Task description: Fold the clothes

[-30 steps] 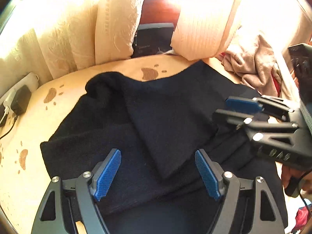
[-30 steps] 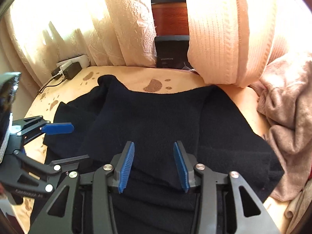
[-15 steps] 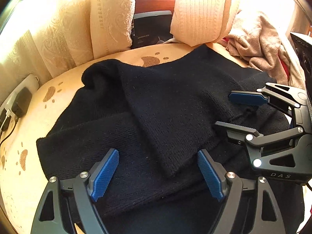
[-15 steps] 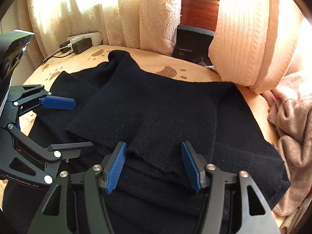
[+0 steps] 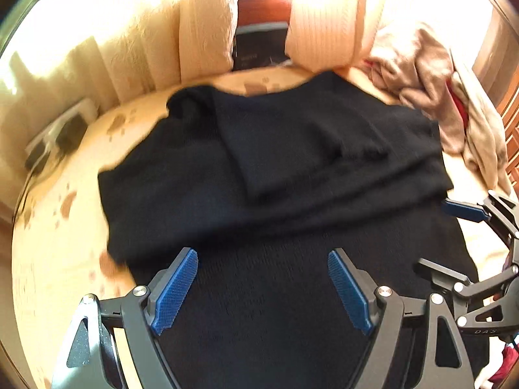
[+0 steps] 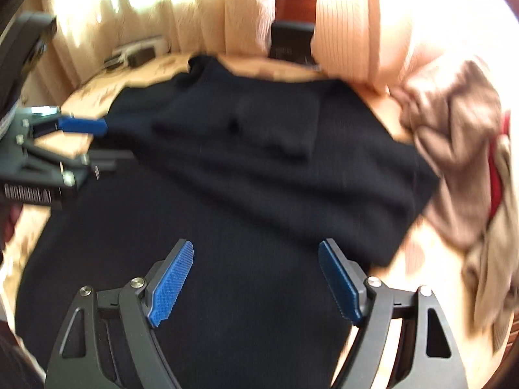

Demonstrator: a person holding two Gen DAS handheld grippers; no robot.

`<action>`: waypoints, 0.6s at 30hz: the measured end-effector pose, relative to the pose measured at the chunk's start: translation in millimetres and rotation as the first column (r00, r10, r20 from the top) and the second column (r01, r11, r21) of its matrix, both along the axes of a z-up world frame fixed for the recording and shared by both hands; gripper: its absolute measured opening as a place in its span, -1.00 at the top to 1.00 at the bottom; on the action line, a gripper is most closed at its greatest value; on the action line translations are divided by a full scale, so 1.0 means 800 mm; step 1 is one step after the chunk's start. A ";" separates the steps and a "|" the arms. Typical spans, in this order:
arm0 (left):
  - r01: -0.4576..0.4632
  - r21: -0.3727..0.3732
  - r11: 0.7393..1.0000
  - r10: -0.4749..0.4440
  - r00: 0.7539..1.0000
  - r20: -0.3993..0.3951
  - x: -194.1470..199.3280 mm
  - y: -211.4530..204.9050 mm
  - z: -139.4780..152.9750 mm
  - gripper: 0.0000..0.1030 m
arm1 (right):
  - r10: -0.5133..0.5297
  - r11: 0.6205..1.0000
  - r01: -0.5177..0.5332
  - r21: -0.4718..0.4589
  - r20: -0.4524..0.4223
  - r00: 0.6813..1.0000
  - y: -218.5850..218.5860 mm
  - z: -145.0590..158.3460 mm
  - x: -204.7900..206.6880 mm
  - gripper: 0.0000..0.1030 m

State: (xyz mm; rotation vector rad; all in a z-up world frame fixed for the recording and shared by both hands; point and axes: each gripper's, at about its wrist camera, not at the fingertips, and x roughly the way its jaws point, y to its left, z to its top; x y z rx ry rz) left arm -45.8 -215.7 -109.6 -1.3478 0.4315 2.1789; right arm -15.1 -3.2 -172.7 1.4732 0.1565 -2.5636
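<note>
**Both grippers wide over the black sweater**

My left gripper (image 5: 262, 287) hangs over the near part of the black sweater (image 5: 292, 168), its blue pads (image 5: 176, 291) spread far apart with only dark knit showing between them and nothing pinched; my right gripper (image 6: 256, 283) sits the same way over the near hem area, its jaws having just been opening, and now they stand wide with no cloth caught between the pads. From the left wrist view I see the right gripper at the right edge, beside the sweater's side; from the right wrist view the left gripper shows at the left edge, one blue pad over the sweater's border.

The sweater lies spread on the cream bedsheet (image 5: 65, 259), which carries brown paw prints; both sleeves are folded in across the chest, so a doubled band of knit runs over the middle; the collar end points toward the cream curtains (image 5: 201, 32). A crumpled beige garment (image 6: 454, 149) lies heaped just beside the sweater's right side, with a strip of red showing in it; a white power strip (image 5: 61, 129) with a dark plug rests on the far left of the sheet, well apart from the sweater; both views are blurred.
</note>
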 end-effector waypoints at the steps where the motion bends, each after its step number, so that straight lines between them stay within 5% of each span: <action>1: -0.011 -0.002 1.000 0.011 1.000 0.012 0.009 -0.003 -0.004 -0.64 | -0.001 1.000 0.001 0.012 0.019 1.000 0.002 -0.007 0.011 -0.61; 6: -0.033 -0.025 0.999 0.035 0.996 0.088 0.047 -0.004 -0.036 -0.64 | -0.040 0.999 0.040 0.009 0.013 0.999 0.012 -0.026 0.048 -0.83; 9: -0.037 -0.023 0.999 0.037 0.999 0.014 0.061 -0.003 -0.040 -0.76 | -0.060 0.998 0.060 0.005 -0.012 0.998 0.014 -0.031 0.052 -0.98; 15: -0.071 -0.002 0.997 0.071 0.996 0.048 0.060 -0.016 -0.033 -0.80 | -0.038 0.999 0.038 0.001 -0.016 0.999 0.016 -0.031 0.053 -0.98; 18: -0.103 0.034 0.994 0.101 0.993 0.056 0.073 -0.037 -0.014 -0.80 | -0.016 0.999 0.018 -0.036 0.060 0.998 0.028 -0.018 0.051 -0.99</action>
